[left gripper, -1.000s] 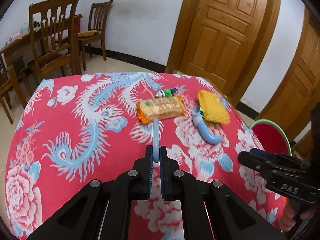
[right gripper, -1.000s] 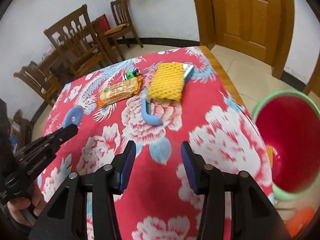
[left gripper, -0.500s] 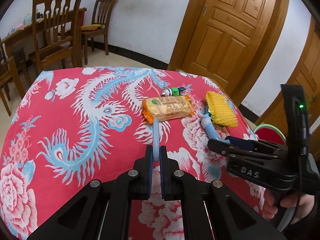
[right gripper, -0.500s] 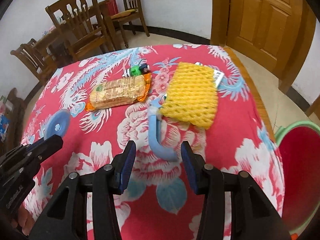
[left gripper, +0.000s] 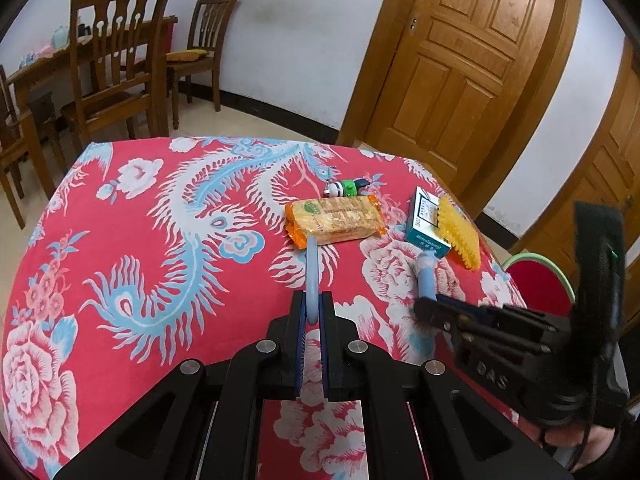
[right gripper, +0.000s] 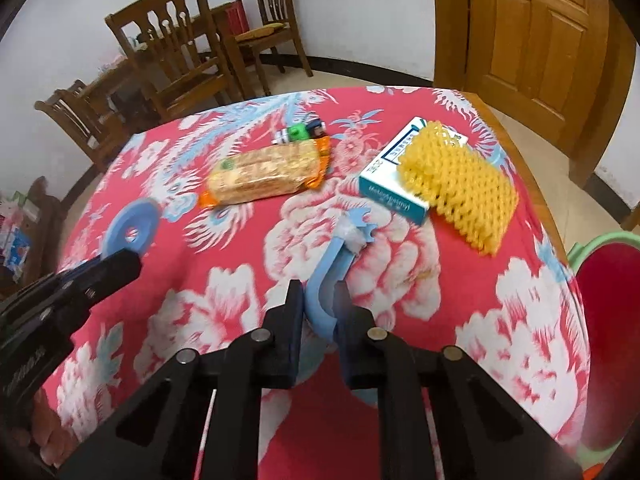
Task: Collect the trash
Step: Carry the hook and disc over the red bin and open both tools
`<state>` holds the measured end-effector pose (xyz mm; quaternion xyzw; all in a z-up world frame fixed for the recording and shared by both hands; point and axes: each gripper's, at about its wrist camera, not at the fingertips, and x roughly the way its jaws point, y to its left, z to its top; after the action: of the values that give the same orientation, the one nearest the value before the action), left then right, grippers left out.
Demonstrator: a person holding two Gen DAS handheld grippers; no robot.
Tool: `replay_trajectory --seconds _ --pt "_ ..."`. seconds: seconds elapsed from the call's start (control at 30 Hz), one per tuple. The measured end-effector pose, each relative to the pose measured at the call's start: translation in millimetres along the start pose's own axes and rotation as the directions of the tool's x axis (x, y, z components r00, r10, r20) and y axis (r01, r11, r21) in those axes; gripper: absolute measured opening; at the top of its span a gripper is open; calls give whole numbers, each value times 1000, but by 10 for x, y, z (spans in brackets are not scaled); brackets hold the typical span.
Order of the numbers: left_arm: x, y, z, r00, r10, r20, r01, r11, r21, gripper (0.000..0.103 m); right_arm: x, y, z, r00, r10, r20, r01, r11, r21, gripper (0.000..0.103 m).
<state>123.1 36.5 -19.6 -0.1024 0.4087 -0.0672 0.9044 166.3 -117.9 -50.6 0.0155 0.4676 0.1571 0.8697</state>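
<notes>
The right gripper (right gripper: 318, 312) has dropped forward across the table since a second ago, from bare cloth near the edge to the curved blue plastic handle (right gripper: 326, 276), and its jaws, wide then, are closing with the handle's bend between them. The pads look to be at or near the plastic on both sides, though motion blur keeps the contact from being certain. The handle lies on the red flowered tablecloth (right gripper: 420, 320), its forked, taped end pointing toward a small white and teal box (right gripper: 394, 184) half covered by a piece of yellow foam netting (right gripper: 456, 184).

The left gripper (left gripper: 313, 312) has held its place, fingers pressed together on a flat blue plastic ring (left gripper: 311, 268), which stands on edge in front of its camera and shows as a disc with a hole in the right wrist view.

Beyond both grippers lie a wrapped pack of biscuits (left gripper: 334, 220) and a small green and white toy (left gripper: 346, 188), untouched. A red bin with a green rim (right gripper: 600, 320) stands off the table's right side.

With one piece in hand and a second being seized, the collecting appears well under way; both pieces likely go to the bin, and four things remain on the cloth.
</notes>
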Motion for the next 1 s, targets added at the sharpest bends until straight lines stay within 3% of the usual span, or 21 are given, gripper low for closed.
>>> replay_trajectory --seconds 0.47,1.0 --pt "-183 -230 -53 1000 -22 14 22 999 29 6 -702 -2 -433 986 136 102 -145 986 86 17" --pt "-284 -685 -113 997 -72 10 71 992 100 6 -1172 -309 -675 974 123 191 -154 975 158 17"
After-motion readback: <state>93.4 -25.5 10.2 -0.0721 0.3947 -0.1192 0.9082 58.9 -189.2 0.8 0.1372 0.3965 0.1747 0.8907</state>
